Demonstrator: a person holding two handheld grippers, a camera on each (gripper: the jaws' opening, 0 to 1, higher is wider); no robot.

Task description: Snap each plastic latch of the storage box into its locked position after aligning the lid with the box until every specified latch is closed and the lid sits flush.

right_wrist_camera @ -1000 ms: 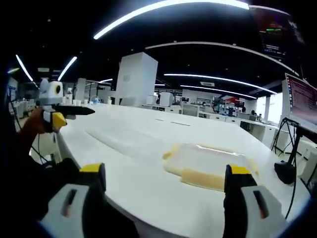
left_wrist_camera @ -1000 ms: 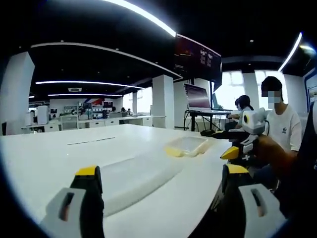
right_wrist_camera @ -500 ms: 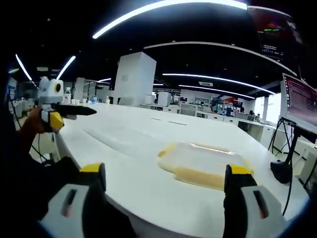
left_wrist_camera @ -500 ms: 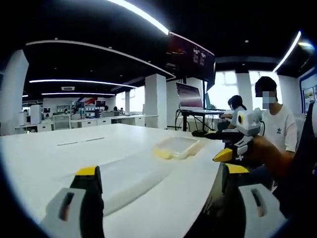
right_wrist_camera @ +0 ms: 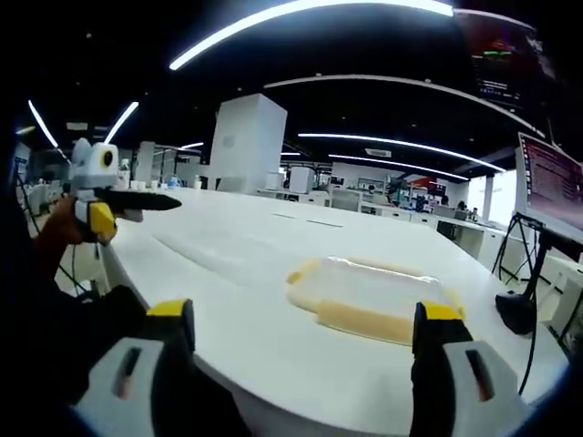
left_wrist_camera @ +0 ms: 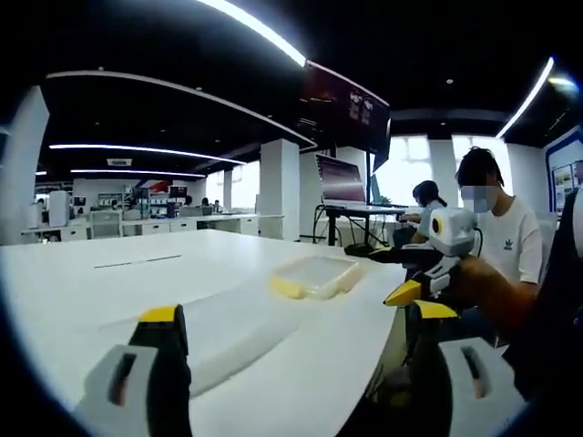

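A clear storage box (left_wrist_camera: 314, 273) with yellow latches rests on the white table (left_wrist_camera: 82, 282), ahead and slightly right of my left gripper (left_wrist_camera: 299, 314), whose jaws stand wide apart with nothing between them. A long whitish flat piece (left_wrist_camera: 232, 328) lies between those jaws and the box. My right gripper (left_wrist_camera: 397, 275) comes in from the right, held in a hand. In the right gripper view the box (right_wrist_camera: 369, 293) lies just beyond my open right gripper (right_wrist_camera: 303, 311). The whitish piece (right_wrist_camera: 223, 255) stretches to its left. My left gripper (right_wrist_camera: 127, 208) is held at the far left.
Two people (left_wrist_camera: 496, 241) sit past the table's right end beside a laptop on a stand (left_wrist_camera: 339, 178). White pillars (right_wrist_camera: 246, 146) and more desks fill the background. The table's rounded edge (right_wrist_camera: 301, 401) runs close in front of my right gripper.
Both views have shifted a little, so the box sits slightly further left in each. Both grippers stay open and the box and whitish piece lie where they were.
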